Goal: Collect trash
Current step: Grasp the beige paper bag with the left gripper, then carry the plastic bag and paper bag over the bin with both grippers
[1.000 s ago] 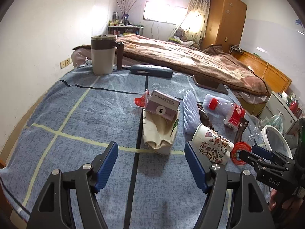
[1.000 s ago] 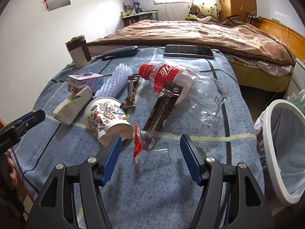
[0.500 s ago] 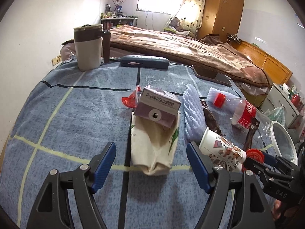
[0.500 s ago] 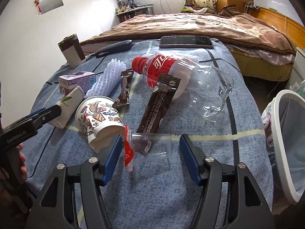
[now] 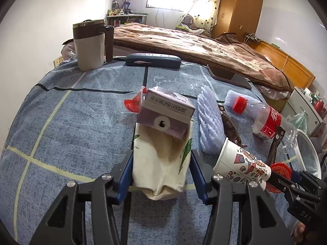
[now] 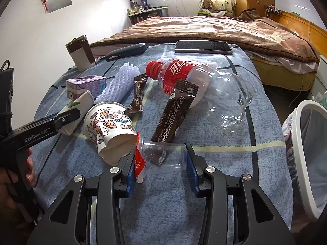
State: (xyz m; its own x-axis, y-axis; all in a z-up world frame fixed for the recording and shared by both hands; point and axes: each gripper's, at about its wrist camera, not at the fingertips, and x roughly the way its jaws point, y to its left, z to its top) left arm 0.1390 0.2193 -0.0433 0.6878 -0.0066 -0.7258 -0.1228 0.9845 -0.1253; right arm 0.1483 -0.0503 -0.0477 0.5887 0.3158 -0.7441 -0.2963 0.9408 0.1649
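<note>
On the blue cloth (image 5: 61, 122), my left gripper (image 5: 161, 173) is closing its jaws on a crushed cream paper cup (image 5: 159, 159). Both pads touch its sides. A purple carton (image 5: 165, 112) leans on the cup's far end. My right gripper (image 6: 160, 168) is closing too, with a clear plastic cup (image 6: 167, 155) with a torn red lid lying sideways between its pads. The pads meet the lid and the base. A printed paper cup (image 6: 110, 126), two brown sachets (image 6: 177, 112), a red-label bottle (image 6: 184, 75) and a white foam net (image 6: 120, 83) lie beyond.
A white-rimmed bin (image 6: 302, 153) with a liner stands off the right edge. At the back are a mug (image 5: 90, 42), a dark case (image 5: 153, 60) and a phone (image 6: 202, 47). Another red-lidded clear cup (image 5: 132, 103) lies behind the carton. A bed is beyond.
The left gripper moved forward and down until the cream cup sat between its fingers, then its jaws narrowed onto it. The right gripper stayed in place and its jaws closed in on the clear cup.
</note>
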